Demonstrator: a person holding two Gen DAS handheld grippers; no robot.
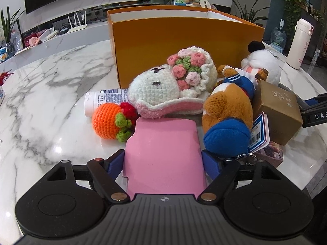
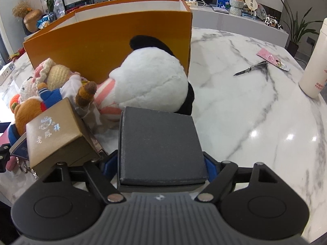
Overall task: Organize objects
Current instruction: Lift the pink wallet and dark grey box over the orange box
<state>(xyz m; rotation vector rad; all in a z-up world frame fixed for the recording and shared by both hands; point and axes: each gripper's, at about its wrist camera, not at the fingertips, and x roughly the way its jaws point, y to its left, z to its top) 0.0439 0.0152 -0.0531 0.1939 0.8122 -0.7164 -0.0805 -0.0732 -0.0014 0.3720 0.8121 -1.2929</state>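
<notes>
Looked down along the left gripper (image 1: 163, 159), pitched steeply toward the marble table (image 1: 51, 81). Clamped on a pink case (image 1: 161, 147), one blue pad against each long side, the case jutting forward past the fingertips. Near end of the case lost under the gripper body, so could not read its full length. Just ahead of the fingers: a crochet bunny (image 1: 155, 85) lying over a white tube (image 1: 102, 100), with an orange crochet fruit (image 1: 106, 121) ahead and to the left. Ahead and to the right, a brown plush bear (image 1: 226, 110) against a gold box (image 1: 280, 110). Beyond them all, the tall orange box (image 1: 184, 38), its inside out of sight. Far right edge cut off most of the right gripper (image 1: 314, 112). Dark screen on the wall, shelf and plants behind.

Over to the right wrist view: right gripper (image 2: 161, 161) tipped down the same way, closed on a dark grey box (image 2: 161, 143), pads tight on both flanks. Touching its far edge, a panda plush (image 2: 151, 81), face hidden. Left of the fingers, the gold box again, tilted. Out to the right on bare marble, well apart, a small metal tool (image 2: 251, 69), too small to identify, and a white flask (image 2: 312, 71) cropped by the frame.
</notes>
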